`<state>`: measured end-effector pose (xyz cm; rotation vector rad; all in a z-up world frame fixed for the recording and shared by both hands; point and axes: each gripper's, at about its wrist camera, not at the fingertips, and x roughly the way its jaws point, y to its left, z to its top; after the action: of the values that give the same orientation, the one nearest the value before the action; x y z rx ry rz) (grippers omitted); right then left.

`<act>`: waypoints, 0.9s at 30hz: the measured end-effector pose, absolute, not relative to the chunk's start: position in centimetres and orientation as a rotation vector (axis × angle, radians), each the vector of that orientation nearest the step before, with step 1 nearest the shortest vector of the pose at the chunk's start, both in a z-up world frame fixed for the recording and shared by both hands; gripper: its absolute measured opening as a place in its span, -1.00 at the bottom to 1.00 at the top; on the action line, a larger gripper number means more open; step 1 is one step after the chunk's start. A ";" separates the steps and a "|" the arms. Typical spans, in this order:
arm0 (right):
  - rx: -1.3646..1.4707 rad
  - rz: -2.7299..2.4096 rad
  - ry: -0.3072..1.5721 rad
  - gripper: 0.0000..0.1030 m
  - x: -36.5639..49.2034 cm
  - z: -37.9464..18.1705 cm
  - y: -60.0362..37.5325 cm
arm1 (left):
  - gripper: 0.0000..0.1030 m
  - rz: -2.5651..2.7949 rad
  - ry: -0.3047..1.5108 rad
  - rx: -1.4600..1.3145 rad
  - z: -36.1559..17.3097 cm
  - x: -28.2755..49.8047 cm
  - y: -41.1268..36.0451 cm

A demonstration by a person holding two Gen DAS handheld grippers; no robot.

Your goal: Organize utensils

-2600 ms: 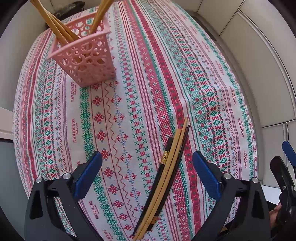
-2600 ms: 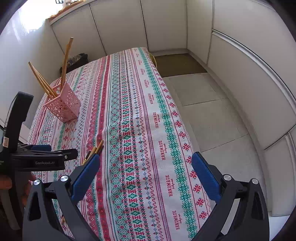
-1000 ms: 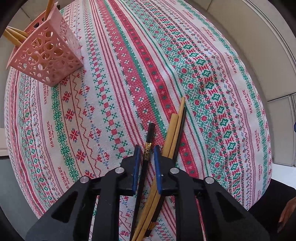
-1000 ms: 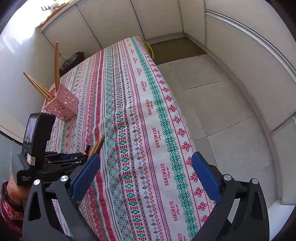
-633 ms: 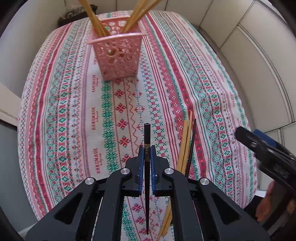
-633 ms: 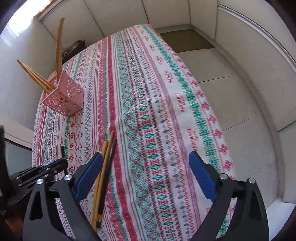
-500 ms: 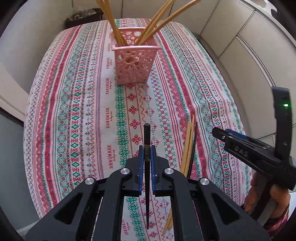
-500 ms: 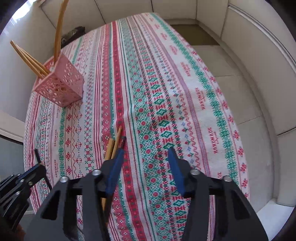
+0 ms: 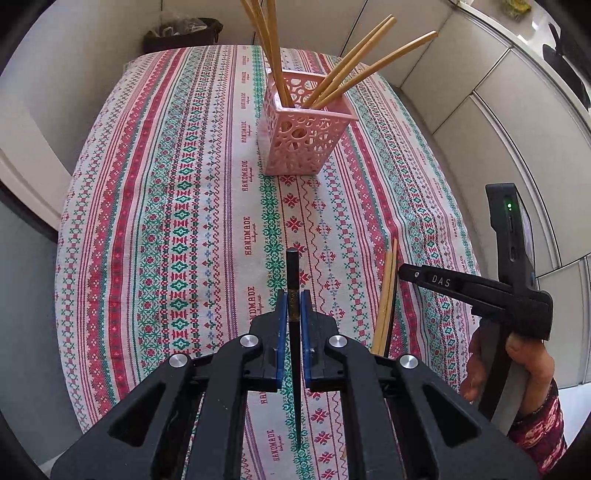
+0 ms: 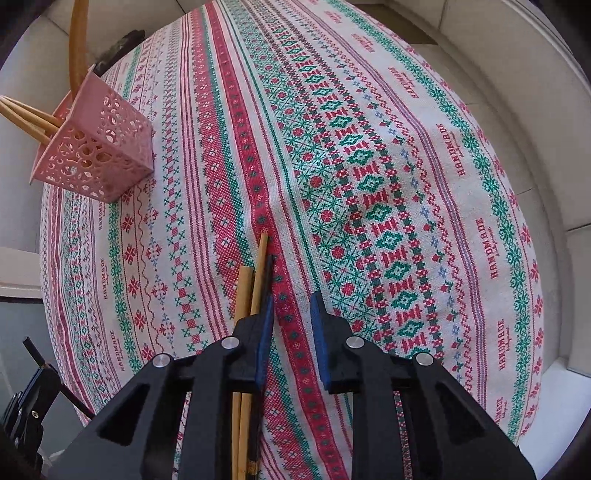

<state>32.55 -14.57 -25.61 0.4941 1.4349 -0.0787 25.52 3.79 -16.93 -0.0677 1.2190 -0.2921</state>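
Observation:
My left gripper (image 9: pixel 294 297) is shut on a black chopstick (image 9: pixel 292 273) and holds it above the patterned tablecloth (image 9: pixel 177 221), pointing toward the pink perforated holder (image 9: pixel 303 136). Several wooden chopsticks (image 9: pixel 354 62) lean in that holder. Two wooden chopsticks (image 10: pixel 245 291) and a black chopstick (image 10: pixel 267 273) lie together on the cloth. My right gripper (image 10: pixel 291 314) hovers low beside them, its jaws closing to a narrow gap with only cloth between them. The chopsticks run under its left finger (image 10: pixel 266 325). In the left wrist view the right gripper's finger (image 9: pixel 439 282) reaches in beside the lying wooden chopsticks (image 9: pixel 388 291).
The holder (image 10: pixel 99 155) stands toward the far left of the table in the right wrist view. The cloth drops over the table edge (image 10: pixel 532 332) to a tiled floor at the right. White cabinets line the walls. A dark bin (image 9: pixel 181 31) sits past the far end.
My left gripper has lifted the black chopstick off the cloth and swung to face the holder. My right gripper came down over the remaining chopsticks and its jaws narrowed from wide.

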 end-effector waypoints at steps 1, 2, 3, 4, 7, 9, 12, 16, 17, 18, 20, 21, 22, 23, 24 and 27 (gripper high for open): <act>0.514 -0.074 1.429 -0.57 32.5 -25.4 -14.8 | -0.87 -0.293 1.217 -0.070 -16.8 25.5 3.9; 0.519 -0.073 1.420 -0.57 32.6 -25.2 -14.8 | -0.87 -0.292 1.215 -0.072 -16.9 25.6 4.0; 0.520 -0.073 1.409 -0.57 32.5 -24.9 -14.9 | -0.87 -0.291 1.213 -0.074 -16.8 25.5 4.1; 0.521 -0.070 1.403 -0.57 32.5 -24.5 -15.0 | -0.87 -0.290 1.213 -0.076 -16.8 25.5 4.2; 0.517 -0.066 1.411 -0.57 32.5 -24.8 -14.9 | -0.87 -0.287 1.216 -0.077 -16.9 25.6 4.4; 0.521 -0.059 1.434 -0.57 32.5 -25.5 -14.5 | -0.87 -0.285 1.216 -0.077 -16.9 25.5 4.5; 0.489 -0.076 1.424 -0.57 32.6 -25.7 -13.9 | -0.87 -0.277 1.218 -0.080 -17.0 25.5 4.7; 0.453 -0.078 1.432 -0.60 32.5 -25.7 -13.7 | -0.87 -0.258 1.235 -0.081 -17.5 26.0 4.9; 0.474 -0.075 1.435 -0.59 32.5 -25.8 -13.8 | -0.87 -0.258 1.240 -0.081 -17.6 26.1 4.8; 0.516 -0.064 1.434 -0.57 32.0 -25.7 -14.5 | -0.87 -0.259 1.242 -0.077 -17.7 26.1 4.7; 0.554 -0.050 1.422 -0.55 31.3 -25.4 -15.4 | -0.86 -0.263 1.242 -0.074 -17.8 26.2 4.5; 0.554 -0.054 1.409 -0.55 31.2 -25.1 -15.6 | -0.86 -0.267 1.241 -0.070 -17.8 26.2 4.3; 0.550 -0.058 1.400 -0.54 31.1 -24.8 -15.8 | -0.86 -0.269 1.241 -0.068 -17.9 26.1 4.2; 0.545 -0.058 1.396 -0.54 31.1 -24.6 -16.0 | -0.86 -0.270 1.241 -0.066 -17.9 26.1 4.2; 0.535 -0.059 1.397 -0.54 31.1 -24.5 -16.0 | -0.86 -0.269 1.242 -0.065 -18.0 26.1 4.1; 0.521 -0.066 1.420 -0.54 31.2 -24.8 -15.7 | -0.86 -0.263 1.247 -0.061 -18.3 26.1 4.1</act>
<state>31.15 -15.74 -24.85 0.5206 1.4198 -0.0664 26.05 4.15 -18.26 -0.0610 1.2470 -0.2634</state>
